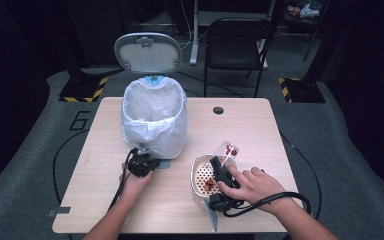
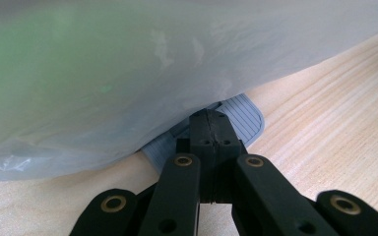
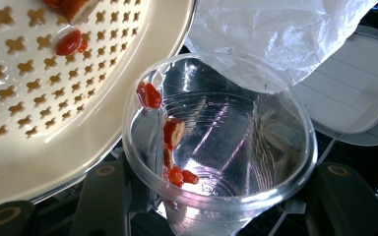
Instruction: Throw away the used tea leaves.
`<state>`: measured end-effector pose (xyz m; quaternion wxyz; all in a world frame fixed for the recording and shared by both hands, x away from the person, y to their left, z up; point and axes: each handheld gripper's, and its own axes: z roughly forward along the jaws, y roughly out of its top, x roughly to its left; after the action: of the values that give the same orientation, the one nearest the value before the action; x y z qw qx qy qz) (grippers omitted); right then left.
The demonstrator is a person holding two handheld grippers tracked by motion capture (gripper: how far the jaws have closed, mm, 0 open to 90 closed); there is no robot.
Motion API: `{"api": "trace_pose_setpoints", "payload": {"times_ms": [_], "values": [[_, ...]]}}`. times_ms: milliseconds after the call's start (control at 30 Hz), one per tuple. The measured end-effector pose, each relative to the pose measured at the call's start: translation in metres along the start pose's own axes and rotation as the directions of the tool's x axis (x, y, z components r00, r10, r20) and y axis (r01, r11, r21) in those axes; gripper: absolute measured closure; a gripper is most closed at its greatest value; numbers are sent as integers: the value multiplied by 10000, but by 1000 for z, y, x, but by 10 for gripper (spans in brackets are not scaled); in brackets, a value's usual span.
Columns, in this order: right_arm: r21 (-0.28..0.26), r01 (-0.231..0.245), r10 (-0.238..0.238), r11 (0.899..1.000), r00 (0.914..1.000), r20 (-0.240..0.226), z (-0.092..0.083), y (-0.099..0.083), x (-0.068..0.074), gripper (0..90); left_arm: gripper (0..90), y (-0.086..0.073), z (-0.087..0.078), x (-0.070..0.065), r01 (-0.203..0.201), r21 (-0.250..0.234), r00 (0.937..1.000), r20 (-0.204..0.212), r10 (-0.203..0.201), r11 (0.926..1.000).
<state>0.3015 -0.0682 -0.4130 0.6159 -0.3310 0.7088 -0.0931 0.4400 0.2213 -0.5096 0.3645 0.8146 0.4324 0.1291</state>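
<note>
Item: clear cup (image 3: 216,147), red scraps inside, clamped in my right gripper (image 1: 223,176), tilted over the perforated strainer (image 1: 203,177) near the table's (image 1: 260,125) front-right edge. My left gripper (image 1: 142,164), jaws together, presses the pedal (image 2: 243,115) of the bag-lined bin (image 1: 154,117), which blocks the back-left.

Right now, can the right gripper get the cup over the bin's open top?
Probably yes: the right gripper holds the clear cup, the lid stands open, and nothing lies between it and the lined bin.

Black left gripper (image 2: 210,129) jaws (brass-ringed screws); black cable (image 1: 121,181) trailing.
</note>
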Motion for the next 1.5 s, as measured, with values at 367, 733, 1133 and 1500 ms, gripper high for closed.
{"api": "trace_pose_setpoints", "payload": {"times_ms": [367,733,1133,1500], "values": [[75,-112,112,9999,9999,81,-1,-1,0,461,900,-1,4,-7,821,-682,9966,6,-822,9943],[-18,-320,320,9995,9994,104,-3,-2,-3,461,900,-1,-1,-3,475,-134,9978,-452,-480,9988],[-441,-2773,2744,9598,9596,-625,-4,-13,-7,460,900,-1,-1,-3,371,-116,9985,-389,-375,9992],[-524,-4702,4622,8810,8790,-1172,-5,-22,-10,459,900,-1,0,-2,366,-133,9987,-339,-371,9992]]}}
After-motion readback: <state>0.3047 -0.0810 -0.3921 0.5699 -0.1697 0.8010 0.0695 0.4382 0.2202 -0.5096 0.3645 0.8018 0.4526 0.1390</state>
